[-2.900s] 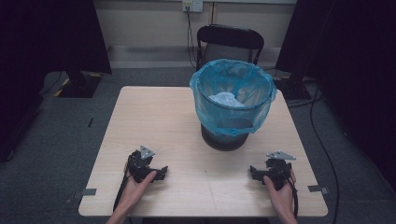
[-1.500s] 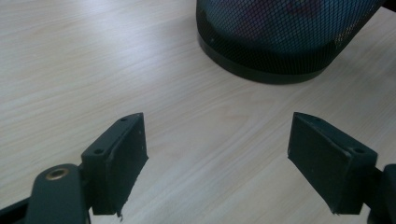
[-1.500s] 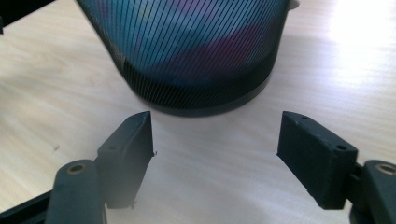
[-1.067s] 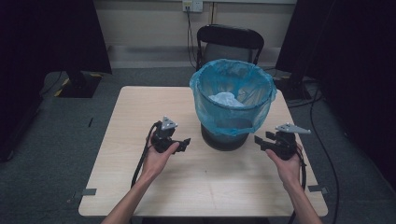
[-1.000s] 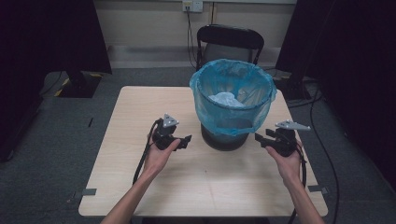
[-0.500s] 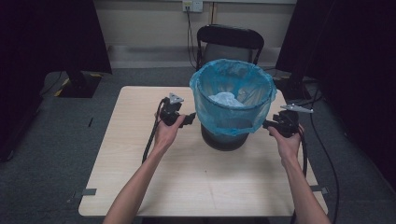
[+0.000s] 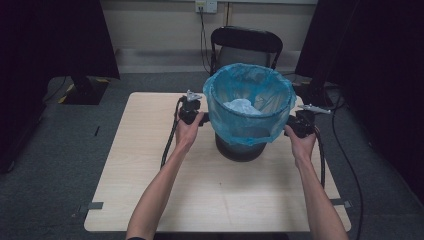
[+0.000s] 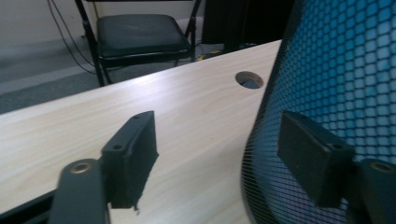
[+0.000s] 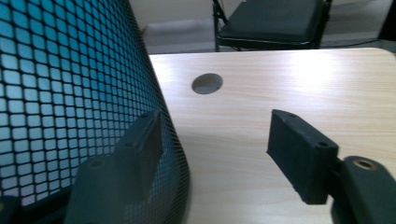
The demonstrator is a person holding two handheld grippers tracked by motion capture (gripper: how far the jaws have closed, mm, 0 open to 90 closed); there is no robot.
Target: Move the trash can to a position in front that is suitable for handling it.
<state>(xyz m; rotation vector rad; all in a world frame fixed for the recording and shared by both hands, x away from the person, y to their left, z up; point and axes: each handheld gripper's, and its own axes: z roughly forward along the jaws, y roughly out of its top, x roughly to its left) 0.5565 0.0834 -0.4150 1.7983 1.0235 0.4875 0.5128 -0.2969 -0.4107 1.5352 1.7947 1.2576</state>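
A black mesh bin (image 7: 240, 147) lined with a blue bag (image 7: 250, 122) stands at the middle of the table, with crumpled white stuff (image 7: 241, 106) inside. My left gripper (image 7: 202, 119) is at the bin's left side, just under the bag's hem. Its jaws have just been closing and still stand apart. In the left gripper view (image 8: 217, 126) the mesh wall (image 8: 345, 84) bulges in beside the right jaw, and nothing is pressed. My right gripper (image 7: 290, 129) is at the bin's right side, its jaws also just closing and still apart (image 9: 217, 121), with the mesh wall (image 9: 70, 84) behind its left jaw.
The light wooden table (image 7: 150, 190) has a round cable hole (image 8: 249, 79) behind the bin, which the right gripper view also shows (image 9: 207, 83). A black chair (image 7: 245, 45) stands beyond the far edge. Cables trail from both grippers across the table.
Both hands have moved from the table's near edge forward and inward to the two sides of the bin. The bin has not moved.
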